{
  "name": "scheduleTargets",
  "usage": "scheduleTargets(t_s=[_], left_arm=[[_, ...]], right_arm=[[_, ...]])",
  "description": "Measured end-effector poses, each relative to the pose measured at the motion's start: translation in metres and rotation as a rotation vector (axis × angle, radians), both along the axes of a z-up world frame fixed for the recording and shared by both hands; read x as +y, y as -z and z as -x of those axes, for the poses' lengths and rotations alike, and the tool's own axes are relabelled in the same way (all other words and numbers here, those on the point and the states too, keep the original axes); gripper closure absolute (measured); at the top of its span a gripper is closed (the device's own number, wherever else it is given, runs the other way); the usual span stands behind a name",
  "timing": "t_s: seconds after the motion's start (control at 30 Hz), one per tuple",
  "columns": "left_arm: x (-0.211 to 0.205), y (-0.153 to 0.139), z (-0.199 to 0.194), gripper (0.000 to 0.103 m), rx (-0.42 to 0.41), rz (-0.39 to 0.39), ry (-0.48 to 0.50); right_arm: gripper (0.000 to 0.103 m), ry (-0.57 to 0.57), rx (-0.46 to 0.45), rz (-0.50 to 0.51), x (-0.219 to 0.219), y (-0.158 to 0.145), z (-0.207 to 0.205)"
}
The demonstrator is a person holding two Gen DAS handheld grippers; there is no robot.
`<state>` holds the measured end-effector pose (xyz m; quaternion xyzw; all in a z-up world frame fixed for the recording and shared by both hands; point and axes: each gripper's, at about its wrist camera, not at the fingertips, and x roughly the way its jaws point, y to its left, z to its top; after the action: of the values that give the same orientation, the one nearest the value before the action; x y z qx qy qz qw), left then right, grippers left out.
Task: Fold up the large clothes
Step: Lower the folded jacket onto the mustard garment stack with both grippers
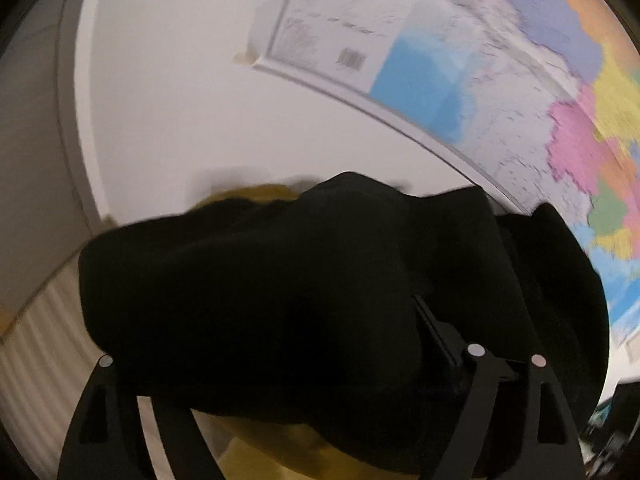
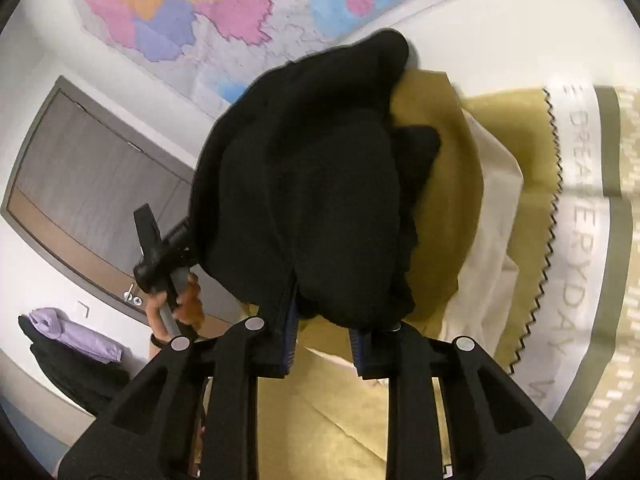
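A large black garment (image 1: 280, 280) hangs bunched in front of the left wrist camera, above mustard bedding (image 1: 276, 456). My left gripper (image 1: 272, 320) stands open with its jaws wide apart. The cloth drapes over both fingers and hides their tips. In the right wrist view the same black garment (image 2: 312, 168) rises in a heap from my right gripper (image 2: 326, 320). That gripper's blue pads (image 2: 286, 332) are shut on a fold of the garment. My left gripper (image 2: 160, 248) shows there at the garment's left edge, held by a hand (image 2: 180, 304).
A coloured wall map (image 1: 520, 92) hangs behind. Below lies a bed with a mustard cover (image 2: 516, 128), a cream sheet (image 2: 496, 216) and a white lettered band (image 2: 580, 240). A brown door (image 2: 88, 176) stands at left, with purple cloth (image 2: 76, 332) on dark clothes beside it.
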<state>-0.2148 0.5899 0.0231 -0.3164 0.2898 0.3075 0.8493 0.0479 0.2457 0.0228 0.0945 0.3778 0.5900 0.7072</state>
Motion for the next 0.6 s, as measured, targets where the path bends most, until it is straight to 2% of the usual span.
scheduleTargets(t_s=[0.03,0.1,0.13,0.2,0.27,0.33,0.4,0.5,0.6], left_arm=[[-0.001,-0.001,0.002,0.019,0.004,-0.003,-0.015],[-0.013,-0.009,0.01,0.019,0.018,-0.046,-0.051],[-0.019,-0.013,0.015,0.019,0.009,-0.067,-0.061],[-0.036,-0.022,0.026,0.02,0.0,-0.126,-0.084],[-0.058,-0.033,0.036,0.02,-0.014,-0.209,-0.08],[-0.078,-0.043,0.042,0.019,-0.027,-0.293,-0.071],[-0.096,-0.053,0.043,0.017,-0.049,-0.34,-0.01],[-0.111,-0.059,0.031,0.017,-0.041,-0.374,0.064],[-0.111,-0.053,0.012,0.017,-0.029,-0.31,0.119]], right_arm=[[0.079,0.004,-0.009,-0.009,-0.002,-0.006,0.006],[0.067,0.042,-0.077,-0.012,-0.011,-0.015,0.02],[0.066,0.054,-0.122,-0.009,-0.023,-0.024,0.029],[0.053,0.074,-0.221,0.013,-0.027,-0.039,0.05],[0.053,0.091,-0.307,0.029,-0.033,-0.047,0.067],[0.053,0.085,-0.389,0.018,-0.058,-0.045,0.087],[0.053,0.072,-0.47,0.01,-0.056,-0.055,0.105],[0.047,0.065,-0.563,-0.019,-0.044,-0.064,0.12],[0.045,0.09,-0.613,0.0,-0.017,-0.068,0.112]])
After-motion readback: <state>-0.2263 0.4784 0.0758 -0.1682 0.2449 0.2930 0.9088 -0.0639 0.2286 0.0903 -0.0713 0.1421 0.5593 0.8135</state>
